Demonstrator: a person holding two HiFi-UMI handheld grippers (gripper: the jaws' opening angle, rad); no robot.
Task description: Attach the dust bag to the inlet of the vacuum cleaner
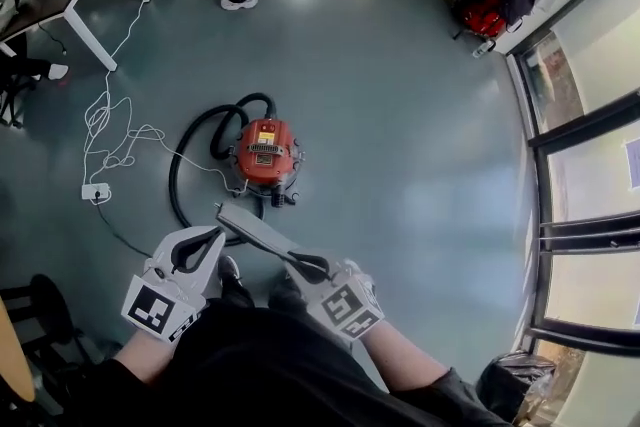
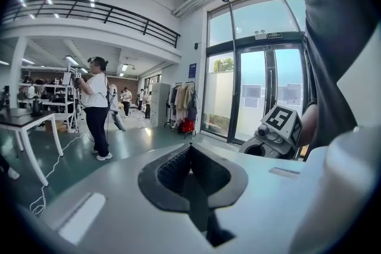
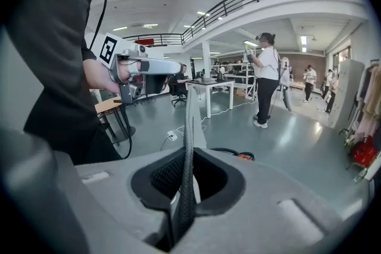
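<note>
Right tongs (image 1: 308, 264) pinch the flat grey dust bag (image 1: 258, 230); left tongs (image 1: 212, 236) are pressed together, apparently empty. With the vacuum cleaner (image 1: 265, 153) at twelve o'clock, carry the bag level and square to its inlet.

Bare floor (image 1: 420, 145) right of the vacuum cleaner (image 1: 265, 153) gives open passage toward the glass doors (image 1: 585, 175). Left of it the black hose (image 1: 173, 177) loops, with a white cable (image 1: 120, 140) and power strip (image 1: 95, 192) beyond. The dust bag (image 1: 258, 232) spans the near approach.

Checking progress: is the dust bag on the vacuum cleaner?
No, the right tool holds the dust bag clear of the vacuum cleaner.
</note>
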